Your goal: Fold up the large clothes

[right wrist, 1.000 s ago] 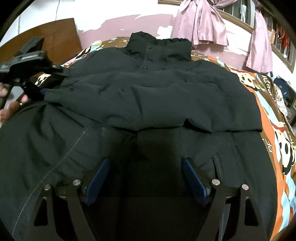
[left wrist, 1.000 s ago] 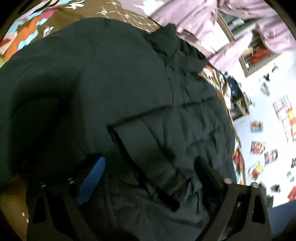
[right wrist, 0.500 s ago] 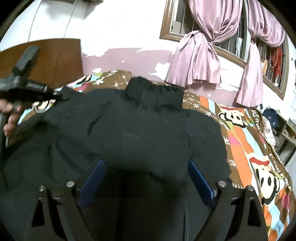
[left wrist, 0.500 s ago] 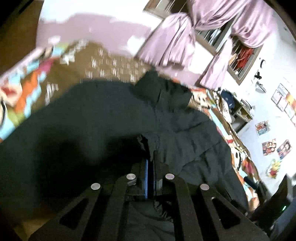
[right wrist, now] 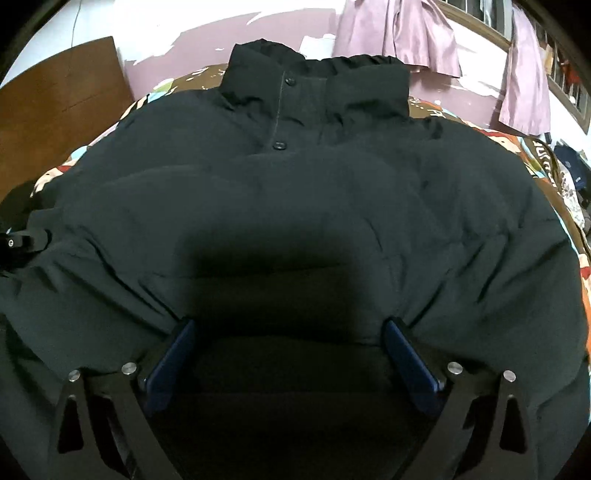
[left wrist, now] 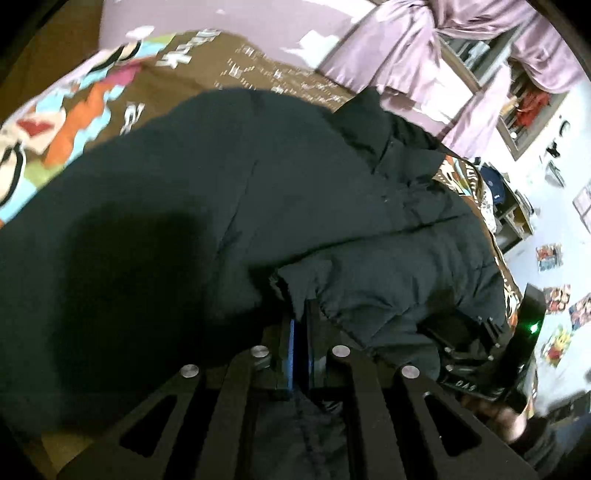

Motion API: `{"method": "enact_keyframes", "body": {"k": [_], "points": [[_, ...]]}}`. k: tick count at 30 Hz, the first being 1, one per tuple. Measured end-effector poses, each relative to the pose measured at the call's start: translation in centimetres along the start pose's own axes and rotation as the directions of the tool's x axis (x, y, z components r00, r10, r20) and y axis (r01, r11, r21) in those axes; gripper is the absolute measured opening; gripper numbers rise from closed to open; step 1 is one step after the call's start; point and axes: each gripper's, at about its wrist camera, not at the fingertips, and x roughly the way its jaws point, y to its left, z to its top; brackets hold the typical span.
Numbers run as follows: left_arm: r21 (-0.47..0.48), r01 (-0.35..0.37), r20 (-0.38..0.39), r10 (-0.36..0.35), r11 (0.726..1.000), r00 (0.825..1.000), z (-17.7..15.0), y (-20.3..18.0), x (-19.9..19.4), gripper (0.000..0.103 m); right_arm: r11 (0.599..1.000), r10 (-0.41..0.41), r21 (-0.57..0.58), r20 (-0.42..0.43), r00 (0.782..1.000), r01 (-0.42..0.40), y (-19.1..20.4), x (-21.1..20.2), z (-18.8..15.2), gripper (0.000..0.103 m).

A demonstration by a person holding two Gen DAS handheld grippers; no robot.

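Jacket (right wrist: 332,206) lies flat on the bed (left wrist: 85,107), front up. Long axis runs straight away from the right wrist camera: collar (right wrist: 317,92) at the far end toward the wall (right wrist: 177,22), hem at the near end under the right gripper (right wrist: 291,354). In the left wrist view the same axis runs diagonally, with the collar up and to the right near the curtains (left wrist: 424,48).

Left gripper (left wrist: 299,343): jaws pinched narrow, blue pads almost touching, with a bunched fold of jacket fabric clamped at the tips. Right gripper: jaws spread wide and just been opening; fabric lies between the pads but they don't press on it.

Vs a second ago:
- Left jaws were wide apart over the jacket, now closed on fabric.
- Right view showed a sleeve lying across the chest and the left gripper raised at the left edge; now the chest is smooth and only a bit of the left gripper shows at the left edge, low against the jacket.
- Right jaws wider than before.

View differences:
- Left view only: the right gripper body with a green light, posters (left wrist: 554,291), a shelf (left wrist: 513,218).
- Right view only: the collar snaps (right wrist: 279,145) and the wooden headboard (right wrist: 62,103).
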Motion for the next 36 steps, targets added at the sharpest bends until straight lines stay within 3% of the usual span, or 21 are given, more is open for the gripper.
{"method": "enact_keyframes", "body": {"k": [4,7,10,12,15,19,23,26,30,32,34,36], "points": [[-0.041,0.025,-0.002,-0.025,0.999,1.000,0.0,0.5,-0.2,0.007,1.000,0.012,0.011,-0.004,1.000,-0.012,-0.5,0.1,-0.2,0.103],[-0.057,0.016,0.004,-0.016,0.998,1.000,0.3,0.6,-1.2,0.014,1.000,0.019,0.012,0.017,1.000,-0.019,-0.7,0.0,-0.2,0.103],[-0.094,-0.001,0.047,0.006,0.996,0.999,-0.3,1.0,-3.3,0.036,1.000,0.018,0.015,0.044,0.999,-0.019,-0.7,-0.5,-0.5,0.103],[-0.128,0.016,0.083,-0.006,0.992,0.997,-0.7,1.4,-5.0,0.061,1.000,-0.003,0.014,0.060,0.998,0.002,-0.6,-1.1,-0.7,0.103],[-0.138,0.002,0.111,0.014,0.990,0.994,-1.2,1.9,-7.7,0.063,0.999,-0.044,0.007,0.096,0.994,0.044,0.0,-2.3,-1.4,0.103],[-0.099,-0.109,0.142,0.123,0.989,0.982,-2.9,2.3,-12.0,0.067,0.999,-0.048,0.012,0.120,0.992,0.047,-0.1,-3.4,-1.9,0.103],[-0.262,-0.121,0.170,0.169,0.958,0.971,-5.6,5.1,-15.3,0.075,0.998,-0.063,0.027,0.133,0.989,0.060,-0.3,-4.3,-2.3,0.103],[-0.437,-0.117,0.206,0.225,0.892,0.952,-8.4,8.5,-17.2,0.076,0.996,-0.083,0.021,0.123,0.989,0.081,-0.1,-5.1,-2.1,0.103],[-0.557,-0.169,0.207,0.332,0.813,0.920,-10.3,12.2,-18.2,0.077,0.996,-0.089,0.023,0.094,0.992,0.087,0.2,-6.4,-0.5,0.103],[-0.625,-0.187,0.191,0.381,0.758,0.904,-11.1,14.4,-18.5,0.077,0.996,-0.072,0.054,0.090,0.993,0.067,0.3,-7.2,0.9,0.103],[-0.722,-0.213,0.160,0.458,0.659,0.875,-12.3,16.3,-19.1,0.077,0.996,-0.039,0.084,0.105,0.994,0.031,0.7,-7.9,2.3,0.103],[-0.786,-0.214,0.148,0.514,0.580,0.845,-13.3,17.7,-19.9,0.077,0.996,-0.005,0.094,0.120,0.993,-0.007,1.5,-8.0,3.8,0.103]]}}
